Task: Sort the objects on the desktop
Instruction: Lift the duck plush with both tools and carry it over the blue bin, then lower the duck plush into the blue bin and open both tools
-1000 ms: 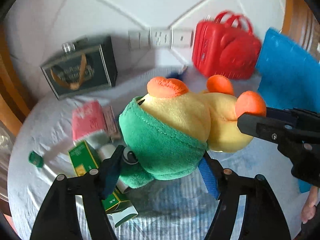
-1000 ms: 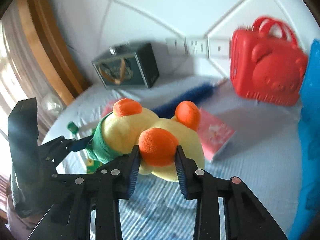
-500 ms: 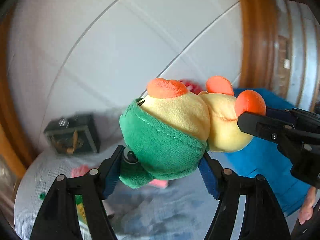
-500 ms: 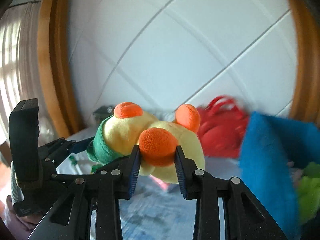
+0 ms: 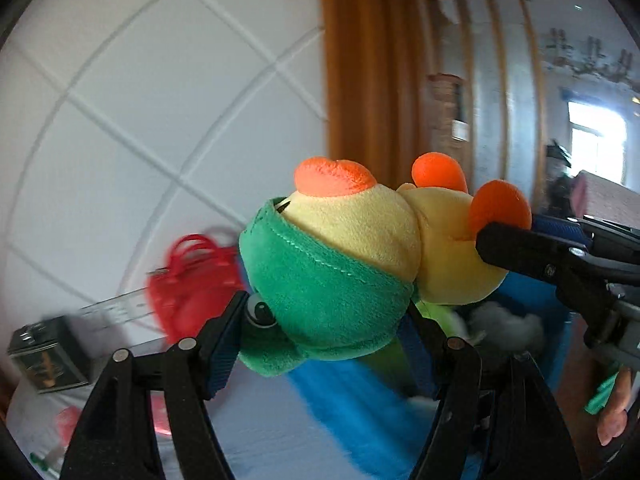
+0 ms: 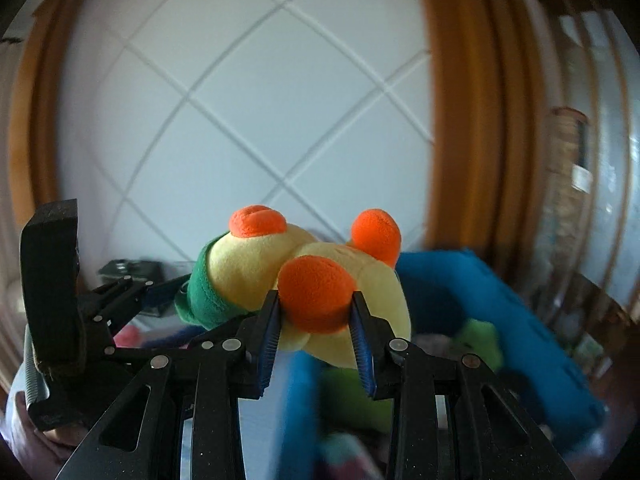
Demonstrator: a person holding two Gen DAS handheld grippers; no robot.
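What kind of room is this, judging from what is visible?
Probably a lived-in home room. A soft yellow-and-green plush toy is held above a blue fabric storage bin, with a white diamond-tiled wall and brown wooden trim behind.

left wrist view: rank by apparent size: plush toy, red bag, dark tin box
1. plush toy, largest, but it sits right at the lens
2. red bag, blurred
3. dark tin box, smallest

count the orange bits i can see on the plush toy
3 on the plush toy: one atop its green-hooded end, one at the far right, one nearest the camera, clamped in the right gripper jaws. Others may be hidden underneath.
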